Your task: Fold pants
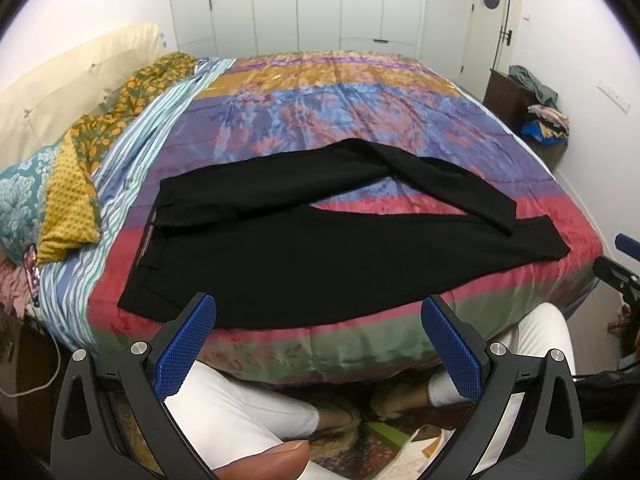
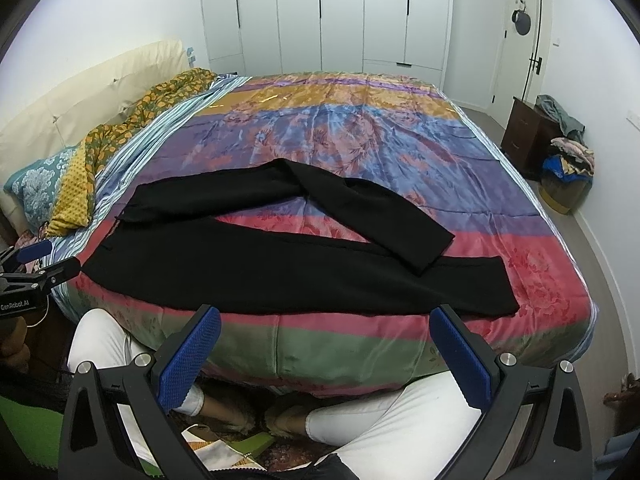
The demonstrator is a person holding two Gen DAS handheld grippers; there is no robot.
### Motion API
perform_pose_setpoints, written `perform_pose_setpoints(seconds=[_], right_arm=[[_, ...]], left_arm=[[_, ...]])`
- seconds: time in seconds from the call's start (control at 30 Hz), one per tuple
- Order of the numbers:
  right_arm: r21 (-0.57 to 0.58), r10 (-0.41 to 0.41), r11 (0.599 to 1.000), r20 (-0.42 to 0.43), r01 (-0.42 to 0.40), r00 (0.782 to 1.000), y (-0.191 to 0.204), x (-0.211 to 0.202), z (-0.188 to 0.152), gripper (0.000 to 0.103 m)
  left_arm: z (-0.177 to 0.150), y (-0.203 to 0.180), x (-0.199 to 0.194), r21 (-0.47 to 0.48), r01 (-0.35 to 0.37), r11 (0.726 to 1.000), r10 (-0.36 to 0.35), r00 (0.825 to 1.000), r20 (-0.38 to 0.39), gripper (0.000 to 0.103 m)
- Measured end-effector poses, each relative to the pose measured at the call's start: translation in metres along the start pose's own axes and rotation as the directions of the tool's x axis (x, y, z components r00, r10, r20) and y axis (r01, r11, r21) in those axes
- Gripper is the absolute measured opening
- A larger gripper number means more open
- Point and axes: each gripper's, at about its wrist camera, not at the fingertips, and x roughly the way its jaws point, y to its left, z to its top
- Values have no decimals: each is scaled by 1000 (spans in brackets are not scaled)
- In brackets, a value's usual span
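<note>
The black pants (image 1: 304, 248) lie spread on the bed (image 1: 360, 92), on top of a multicoloured striped bedspread (image 2: 360, 128), close to the near edge. The waistband (image 1: 150, 236) points toward the pillow end, on the left in both views. The near leg runs flat along the bed edge toward the right. The far leg is bent partway along and crosses diagonally back, so that its cuff (image 2: 430, 256) rests on the near leg.

The left hand-held gripper (image 1: 320, 348) is held in front of the near bed edge with its two blue-padded fingers (image 1: 186, 350) spread wide and nothing between them. It touches neither the pants nor the bed. A thumb (image 1: 272, 462) shows at the bottom of the left wrist view.

The right hand-held gripper (image 2: 324, 354) is likewise held clear of the bed edge, fingers (image 2: 464, 360) wide apart and empty. In the right wrist view, the left unit appears at the left border, near the waistband end.

The person's legs in white trousers (image 2: 400, 420) are visible below both grippers, against the side of the bed.

Pillows (image 1: 60, 200) lie at the head end. White wardrobe doors (image 2: 344, 12) stand behind the bed. A dark cabinet (image 2: 528, 136) with piled clothes stands at the right wall.
</note>
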Motion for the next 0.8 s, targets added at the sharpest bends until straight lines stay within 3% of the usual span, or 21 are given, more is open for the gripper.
perform_pose_setpoints(seconds=[0.67, 0.8], right_arm=[[-19, 37, 999, 24, -36, 999, 4, -2, 2, 103], [-39, 70, 997, 64, -67, 995, 6, -5, 7, 103]], left_arm=[[1, -5, 2, 36, -23, 999, 23, 1000, 9, 102], [6, -5, 5, 49, -42, 998, 41, 999, 31, 102]])
